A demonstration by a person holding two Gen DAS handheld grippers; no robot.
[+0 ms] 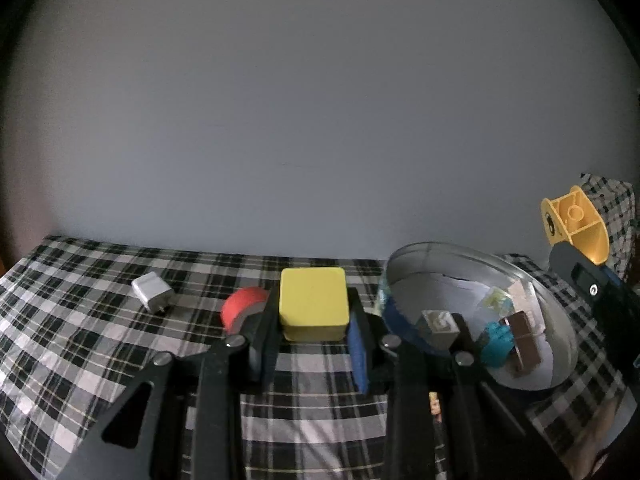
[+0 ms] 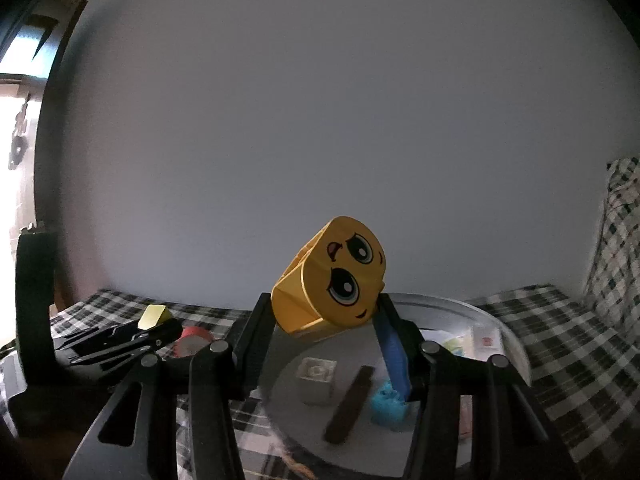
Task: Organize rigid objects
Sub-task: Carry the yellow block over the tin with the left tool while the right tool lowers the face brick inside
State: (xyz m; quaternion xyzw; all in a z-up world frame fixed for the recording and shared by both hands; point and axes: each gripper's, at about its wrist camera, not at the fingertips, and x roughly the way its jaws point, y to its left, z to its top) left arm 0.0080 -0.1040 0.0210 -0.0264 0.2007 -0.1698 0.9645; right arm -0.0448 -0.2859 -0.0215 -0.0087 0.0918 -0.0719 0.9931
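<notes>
My left gripper (image 1: pixel 313 330) is shut on a yellow square box (image 1: pixel 312 309) that sits low over the plaid cloth. My right gripper (image 2: pixel 326 322) is shut on a yellow toy block with a cartoon face (image 2: pixel 332 280) and holds it above the round metal tin (image 2: pixel 508 340). In the left wrist view that block (image 1: pixel 576 224) hangs above the tin's (image 1: pixel 440 250) right rim. Inside the tin lie a grey brick (image 2: pixel 316 380), a brown bar (image 2: pixel 350 404) and a cyan piece (image 2: pixel 388 402).
A red tape roll (image 1: pixel 242 306) lies just left of the yellow box. A white charger plug (image 1: pixel 152 290) lies further left on the cloth. A grey wall rises behind the table. Plaid fabric (image 2: pixel 620 240) stands bunched at the far right.
</notes>
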